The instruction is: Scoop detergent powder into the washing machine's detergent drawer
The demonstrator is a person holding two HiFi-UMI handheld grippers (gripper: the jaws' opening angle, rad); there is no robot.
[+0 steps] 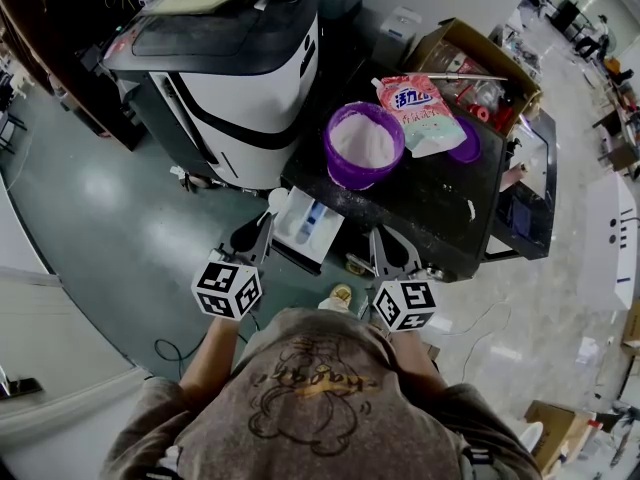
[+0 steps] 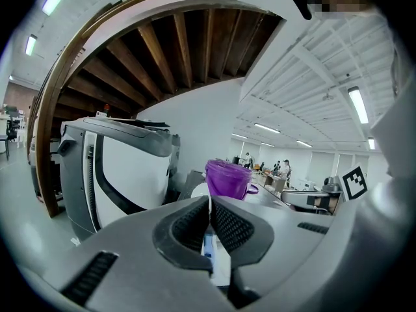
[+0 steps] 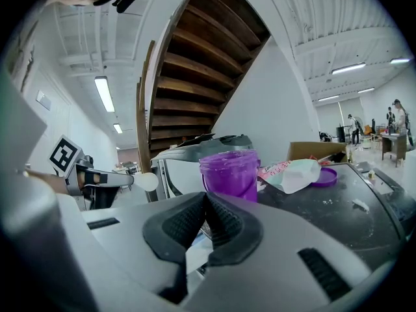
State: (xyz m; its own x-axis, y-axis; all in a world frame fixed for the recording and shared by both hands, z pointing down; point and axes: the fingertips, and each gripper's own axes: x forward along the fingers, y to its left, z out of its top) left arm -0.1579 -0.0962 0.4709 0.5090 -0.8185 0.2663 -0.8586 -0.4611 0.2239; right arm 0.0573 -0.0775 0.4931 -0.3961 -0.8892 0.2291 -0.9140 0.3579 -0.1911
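A purple tub [image 1: 363, 144] of white powder stands on the black table [image 1: 430, 208]. Below its near edge, the white detergent drawer [image 1: 308, 226] sticks out, with a blue insert. My left gripper [image 1: 265, 224] is shut on the thin handle of a white scoop [image 1: 277, 200], whose round bowl hovers just left of the drawer's far end. In the left gripper view the left gripper [image 2: 209, 207] pinches the handle, with the tub [image 2: 227, 177] beyond. My right gripper [image 1: 378, 236] is shut and holds nothing, at the table's near edge right of the drawer. The right gripper view shows the scoop [image 3: 146, 181] left of the tub [image 3: 229, 173].
The black-and-white washing machine [image 1: 220, 68] stands left of the table. A detergent bag [image 1: 420, 108] and a purple lid [image 1: 466, 143] lie behind the tub. An open cardboard box [image 1: 480, 68] sits at the table's far end. Cables trail on the floor.
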